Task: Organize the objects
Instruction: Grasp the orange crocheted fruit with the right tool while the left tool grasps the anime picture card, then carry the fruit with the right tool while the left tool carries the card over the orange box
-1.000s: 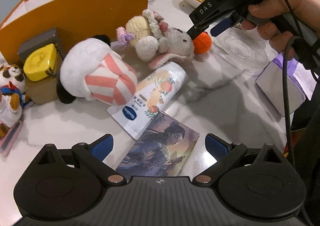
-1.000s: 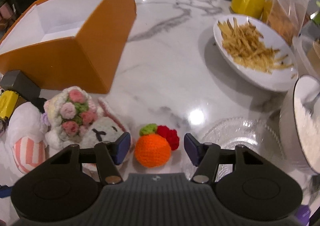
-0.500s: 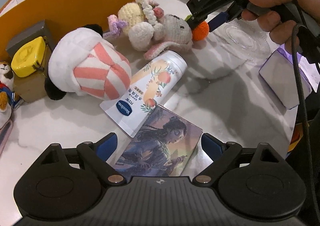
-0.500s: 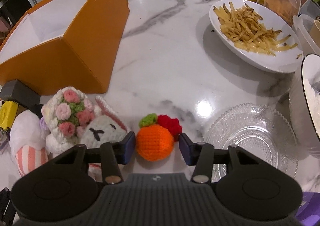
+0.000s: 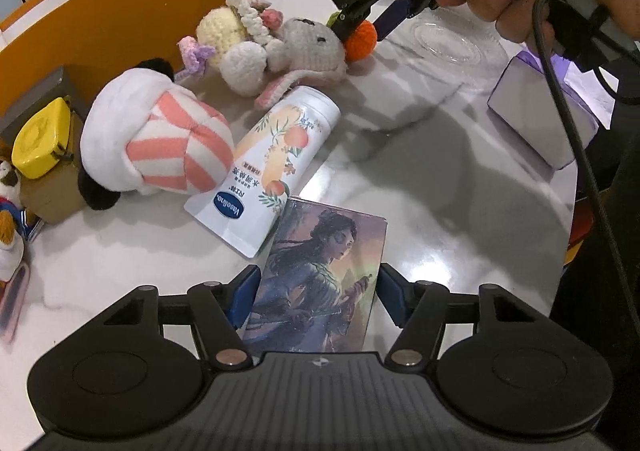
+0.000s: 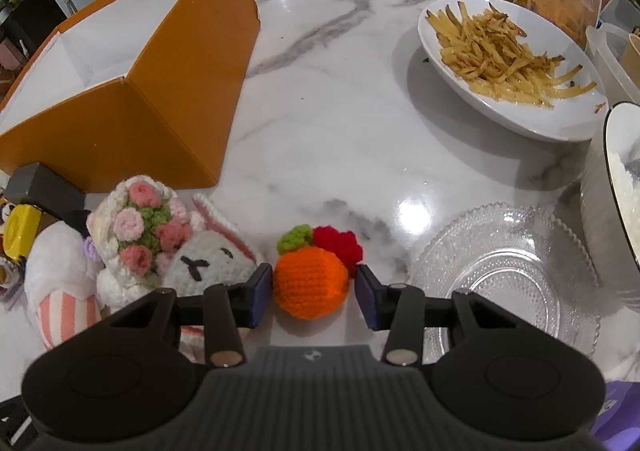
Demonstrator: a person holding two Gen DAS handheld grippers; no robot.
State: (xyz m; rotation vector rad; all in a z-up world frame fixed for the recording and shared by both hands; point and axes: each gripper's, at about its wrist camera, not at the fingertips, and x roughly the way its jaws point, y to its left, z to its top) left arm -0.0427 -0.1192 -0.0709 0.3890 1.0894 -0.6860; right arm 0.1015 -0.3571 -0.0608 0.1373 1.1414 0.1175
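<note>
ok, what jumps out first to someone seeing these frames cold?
The crocheted orange sits between the right gripper's jaws, beside the crocheted bunny. Behind them stands the big orange box, open-topped. In the left view, the left gripper straddles an illustrated card lying against a Vaseline tube.

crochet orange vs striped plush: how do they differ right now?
The crochet orange is small, knitted, solid orange with a green and red top; the striped plush is much larger, fleecy, white with pink stripes. The crochet orange sits between the right hand-held gripper fingers, which are nearly closed on it; the striped plush lies untouched beside the yellow case. Both rest on the marble table.
</note>
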